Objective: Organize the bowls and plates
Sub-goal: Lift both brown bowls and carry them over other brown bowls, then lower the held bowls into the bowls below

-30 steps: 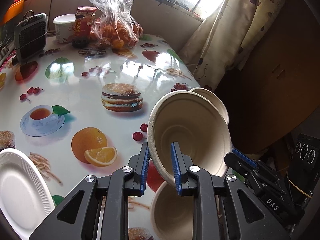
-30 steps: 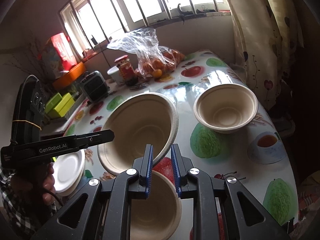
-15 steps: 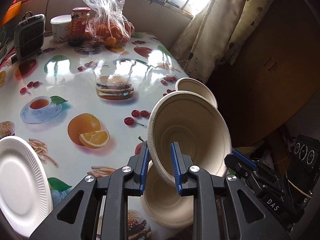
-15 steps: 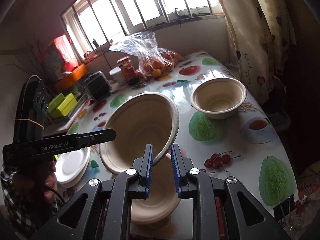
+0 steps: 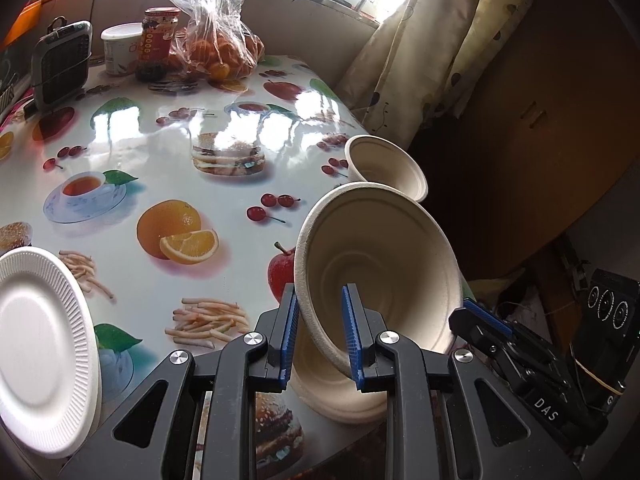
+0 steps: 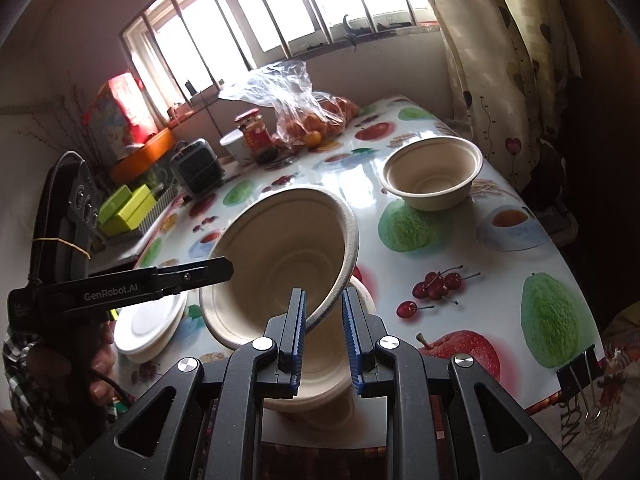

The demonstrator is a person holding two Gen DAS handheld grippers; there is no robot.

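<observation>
Bowl [image 5: 380, 264] hangs tilted in our two grippers, over a second bowl [image 5: 340, 396] near the desk's [image 5: 224, 208] front edge. Our left gripper [image 5: 322, 334] is nearly closed, pinching its near rim; our right gripper [image 6: 324, 334] straddles the opposite rim at a similar narrow gap, though we cannot be sure its pads press. A third bowl [image 6: 434, 178] stands well apart toward the curtain [image 6: 500, 72]. White plates [image 5: 44, 348] lie at our left, a bag of oranges [image 5: 216, 40] at the far end.
</observation>
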